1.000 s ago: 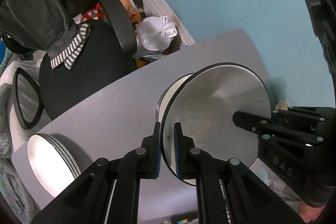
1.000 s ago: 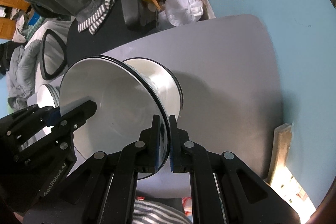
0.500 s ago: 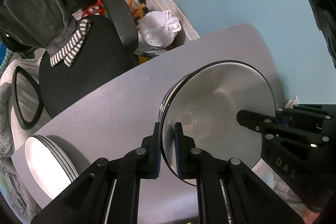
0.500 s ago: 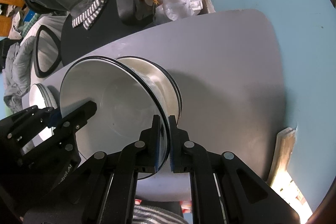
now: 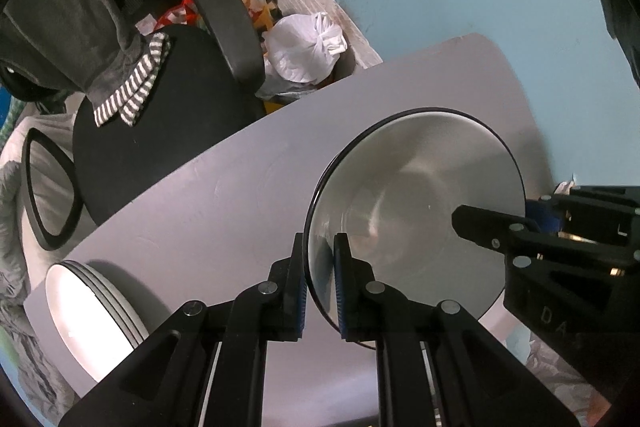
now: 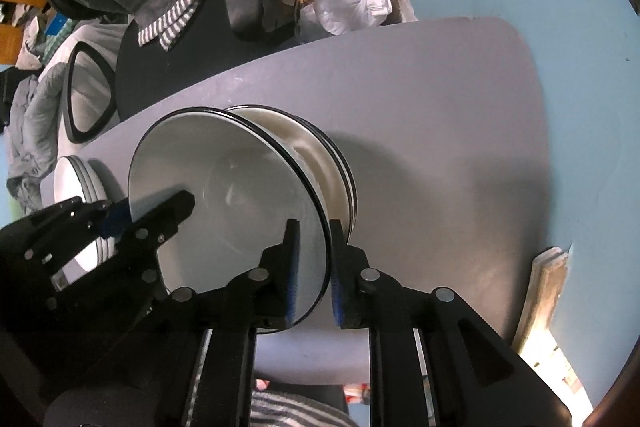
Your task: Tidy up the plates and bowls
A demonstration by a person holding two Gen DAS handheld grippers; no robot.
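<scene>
A white bowl with a black rim (image 5: 416, 219) (image 6: 228, 203) is held over the grey table (image 5: 224, 203) (image 6: 440, 131). My left gripper (image 5: 320, 283) grips its near rim, with the jaws set slightly apart around it. My right gripper (image 6: 314, 275) straddles the opposite rim with its jaws slightly apart too. The bowl sits low into a stack of like bowls (image 6: 328, 163). A stack of white plates (image 5: 92, 315) (image 6: 76, 187) lies at the table's left end.
A black office chair (image 5: 160, 99) (image 6: 168, 39) with grey clothes over it stands past the table's far edge. A white tied bag (image 5: 308, 47) (image 6: 352, 3) sits on the floor by the blue wall. A lit strip (image 6: 548, 291) lies off the right edge.
Both grippers carried the bowl down and onto the stacked bowls. Both jaws have widened a little around the rim. The lower bowls are now hidden in the left wrist view.
</scene>
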